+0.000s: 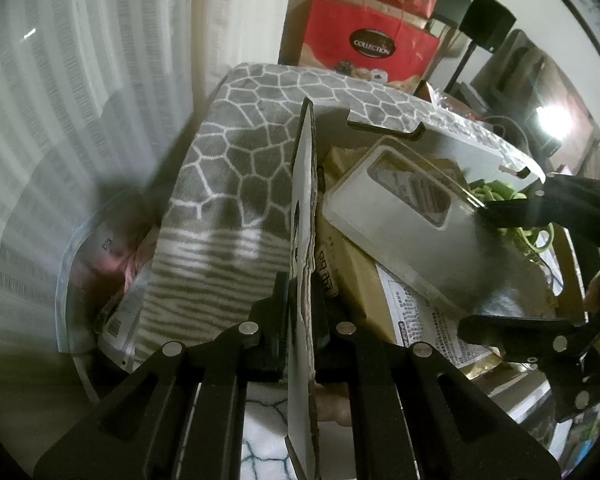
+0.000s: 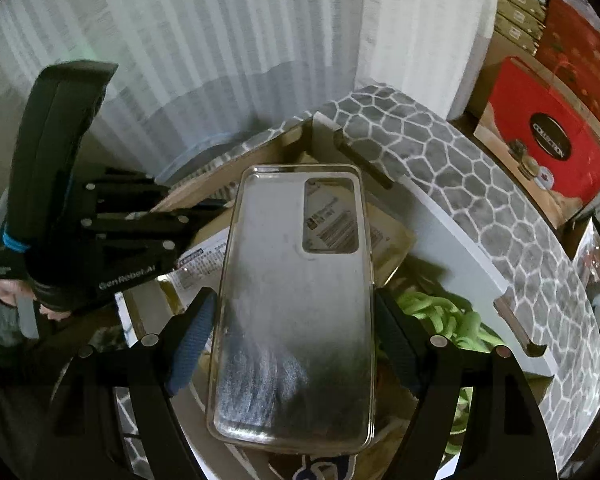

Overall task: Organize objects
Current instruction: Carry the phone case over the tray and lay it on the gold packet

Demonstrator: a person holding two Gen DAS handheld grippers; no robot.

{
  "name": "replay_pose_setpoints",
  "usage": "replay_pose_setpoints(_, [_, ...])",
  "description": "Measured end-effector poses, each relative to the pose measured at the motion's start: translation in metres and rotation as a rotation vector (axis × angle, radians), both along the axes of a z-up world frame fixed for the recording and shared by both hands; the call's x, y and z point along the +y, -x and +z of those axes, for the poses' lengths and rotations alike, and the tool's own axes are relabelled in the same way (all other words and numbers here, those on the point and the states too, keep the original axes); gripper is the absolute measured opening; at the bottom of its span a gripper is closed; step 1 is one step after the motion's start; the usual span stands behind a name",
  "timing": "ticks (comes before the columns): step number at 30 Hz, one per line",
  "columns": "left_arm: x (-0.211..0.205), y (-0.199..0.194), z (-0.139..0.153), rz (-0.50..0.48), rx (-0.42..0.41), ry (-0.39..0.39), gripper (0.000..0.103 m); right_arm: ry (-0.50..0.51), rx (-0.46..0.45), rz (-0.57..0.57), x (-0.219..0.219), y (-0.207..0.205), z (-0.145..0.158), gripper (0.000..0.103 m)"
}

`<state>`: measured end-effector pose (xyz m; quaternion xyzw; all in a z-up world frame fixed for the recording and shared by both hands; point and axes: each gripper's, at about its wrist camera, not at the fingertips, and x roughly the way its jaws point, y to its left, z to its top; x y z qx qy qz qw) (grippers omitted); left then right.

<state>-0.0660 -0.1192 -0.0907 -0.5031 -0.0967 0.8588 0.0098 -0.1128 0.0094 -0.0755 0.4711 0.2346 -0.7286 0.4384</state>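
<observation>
My left gripper (image 1: 301, 280) is shut on the upright flap (image 1: 303, 216) of a cardboard box and holds it vertical. My right gripper (image 2: 294, 312) is shut on a clear phone case (image 2: 296, 300), gripping its two long sides, and holds it over the open box. The case also shows in the left wrist view (image 1: 400, 216), tilted above the box contents, with the right gripper (image 1: 512, 264) at its right end. The left gripper shows in the right wrist view (image 2: 172, 228) at the left, on the box edge.
The box (image 2: 460, 240) holds printed paper packets (image 1: 432, 320) and a green coiled cord (image 2: 444, 312). A grey blanket with a white cell pattern (image 1: 236, 168) lies around it. A clear bin (image 1: 72, 264) sits at the left. Red gift boxes (image 1: 372, 44) stand behind. White curtains (image 2: 204, 48) hang at the back.
</observation>
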Motion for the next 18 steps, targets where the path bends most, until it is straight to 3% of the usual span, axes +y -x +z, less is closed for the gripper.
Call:
replay_pose_setpoints(7, [0.001,0.000,0.000,-0.001,-0.001,0.000,0.006,0.021,-0.007,-0.028,0.003,0.001,0.004,0.080])
replay_pose_setpoints(14, [0.000,0.000,0.000,-0.001,-0.001,0.001,0.006,0.114,-0.001,-0.107,0.027,0.006,0.032,0.082])
replay_pose_setpoints(18, [-0.001,0.000,0.000,-0.001,-0.001,0.000,0.006,0.117,0.031,-0.182,0.053,0.008,0.046,0.082])
